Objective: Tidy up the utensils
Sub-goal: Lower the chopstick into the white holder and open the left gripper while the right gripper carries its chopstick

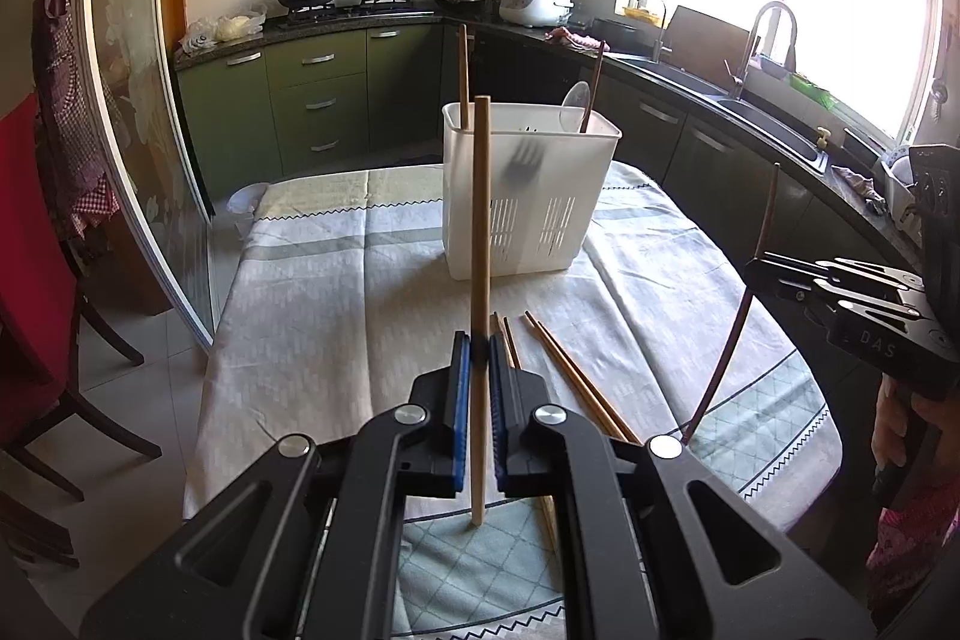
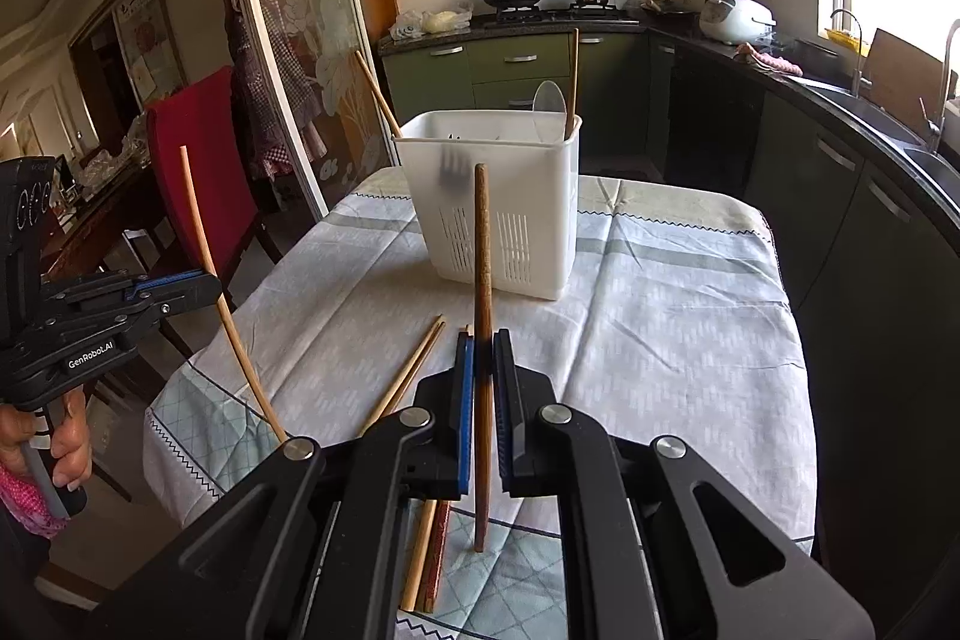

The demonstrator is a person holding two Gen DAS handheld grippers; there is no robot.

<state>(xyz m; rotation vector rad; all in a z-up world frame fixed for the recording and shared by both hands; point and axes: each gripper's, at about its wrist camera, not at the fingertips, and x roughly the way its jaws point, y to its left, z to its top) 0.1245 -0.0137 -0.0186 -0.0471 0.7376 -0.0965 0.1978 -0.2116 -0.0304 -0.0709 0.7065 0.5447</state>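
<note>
My left gripper (image 1: 479, 349) is shut on a light wooden chopstick (image 1: 480, 232), held upright above the table; both also show at the left of the right wrist view, the gripper (image 2: 198, 287) and the chopstick (image 2: 210, 256). My right gripper (image 2: 483, 349) is shut on a dark brown chopstick (image 2: 482, 256), also upright; it shows in the left wrist view (image 1: 757, 267). A white slotted utensil holder (image 1: 528, 196) (image 2: 489, 202) stands further back on the table and holds chopsticks, a spoon and a fork. Loose chopsticks (image 1: 570, 370) (image 2: 414, 370) lie on the cloth below the grippers.
The table has a pale patterned cloth (image 1: 336, 292) (image 2: 660, 316). A red chair (image 2: 192, 160) stands at the table's left side. Dark kitchen counters with a sink (image 1: 768, 124) run along the right. A glass sliding door (image 1: 132, 100) is on the left.
</note>
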